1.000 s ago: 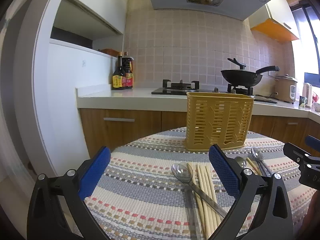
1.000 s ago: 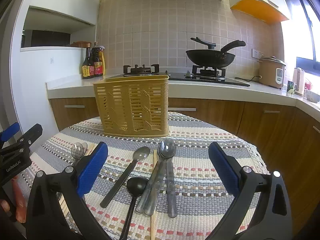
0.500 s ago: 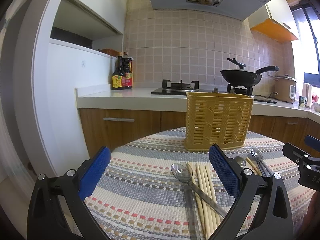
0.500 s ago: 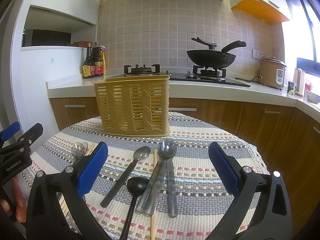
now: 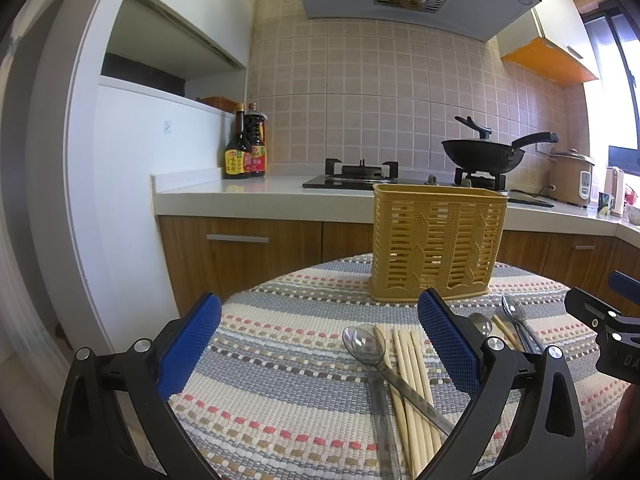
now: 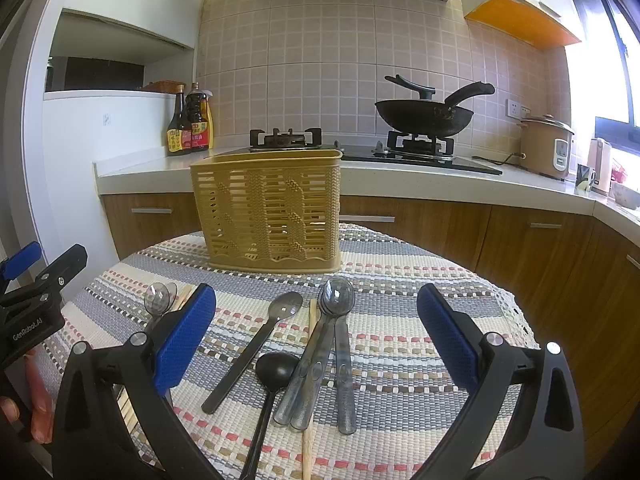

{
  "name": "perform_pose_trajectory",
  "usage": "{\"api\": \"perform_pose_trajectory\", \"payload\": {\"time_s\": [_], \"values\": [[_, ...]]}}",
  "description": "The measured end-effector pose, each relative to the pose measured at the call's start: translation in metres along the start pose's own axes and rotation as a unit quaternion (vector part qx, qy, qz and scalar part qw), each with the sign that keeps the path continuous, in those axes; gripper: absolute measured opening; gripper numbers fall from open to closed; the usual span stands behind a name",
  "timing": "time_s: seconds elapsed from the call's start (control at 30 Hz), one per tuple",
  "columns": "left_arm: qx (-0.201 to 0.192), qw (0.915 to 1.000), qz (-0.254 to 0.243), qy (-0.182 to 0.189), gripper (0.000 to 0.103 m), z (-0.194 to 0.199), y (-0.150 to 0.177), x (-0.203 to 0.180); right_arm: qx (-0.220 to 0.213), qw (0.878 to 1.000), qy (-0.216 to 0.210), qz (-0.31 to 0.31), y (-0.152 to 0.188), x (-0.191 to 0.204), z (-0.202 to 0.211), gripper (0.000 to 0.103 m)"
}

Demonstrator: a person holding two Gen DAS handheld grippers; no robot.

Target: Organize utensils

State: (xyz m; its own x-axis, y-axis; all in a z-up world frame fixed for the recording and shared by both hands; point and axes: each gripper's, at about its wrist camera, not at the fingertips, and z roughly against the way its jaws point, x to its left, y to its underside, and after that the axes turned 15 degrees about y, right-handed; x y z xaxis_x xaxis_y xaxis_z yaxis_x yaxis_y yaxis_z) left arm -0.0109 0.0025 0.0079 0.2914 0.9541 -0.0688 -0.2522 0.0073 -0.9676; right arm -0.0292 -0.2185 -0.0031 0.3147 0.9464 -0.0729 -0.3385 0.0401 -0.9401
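A yellow slatted utensil basket [image 5: 438, 242] [image 6: 270, 210] stands upright at the far side of a round table with a striped woven cloth [image 5: 280, 364] [image 6: 400, 320]. In the left wrist view, two clear spoons [image 5: 370, 346] and several wooden chopsticks [image 5: 410, 364] lie in front of my open, empty left gripper [image 5: 320, 344]. In the right wrist view, a grey spoon [image 6: 256, 350], a black ladle [image 6: 276, 368], three stacked clear spoons [image 6: 334, 344] and one chopstick [image 6: 311, 364] lie between the fingers of my open, empty right gripper [image 6: 316, 340].
Behind the table runs a kitchen counter [image 6: 440, 182] with a gas hob, a black wok [image 6: 424, 114], sauce bottles [image 5: 245, 152] and a rice cooker [image 6: 546, 146]. The table's edge drops off at left and right. Each gripper shows at the edge of the other's view.
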Motion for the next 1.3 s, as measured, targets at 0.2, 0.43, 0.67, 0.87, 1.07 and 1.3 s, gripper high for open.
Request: {"api": "perform_pose_trajectory", "payload": {"time_s": [0.2,0.43,0.67,0.87,1.07,1.3], "values": [[0.000,1.0000,0.000,0.000,0.095,0.000,0.001,0.000,0.000,1.000,0.001,0.001,0.001,0.000,0.000,0.095],[0.020,0.9994,0.023,0.014,0.095,-0.005,0.001,0.011,0.031,0.999,0.008,0.004,-0.002,0.000,-0.008,0.095],[0.176,0.9748,0.110,0.080,0.090,-0.051,-0.006,0.059,0.106,0.993,0.023,0.036,-0.017,-0.012,-0.033,0.090],[0.275,0.9278,0.181,0.175,0.073,-0.089,-0.006,0.074,0.199,0.979,-0.008,0.053,-0.026,-0.017,-0.068,0.066],[0.348,0.8982,0.196,0.184,0.063,-0.127,0.007,0.056,0.290,0.954,-0.036,0.059,-0.019,-0.015,-0.104,0.048],[0.386,0.8965,0.161,0.146,0.056,-0.152,0.012,0.037,0.346,0.936,-0.040,0.049,-0.018,-0.022,-0.135,0.036]]}}
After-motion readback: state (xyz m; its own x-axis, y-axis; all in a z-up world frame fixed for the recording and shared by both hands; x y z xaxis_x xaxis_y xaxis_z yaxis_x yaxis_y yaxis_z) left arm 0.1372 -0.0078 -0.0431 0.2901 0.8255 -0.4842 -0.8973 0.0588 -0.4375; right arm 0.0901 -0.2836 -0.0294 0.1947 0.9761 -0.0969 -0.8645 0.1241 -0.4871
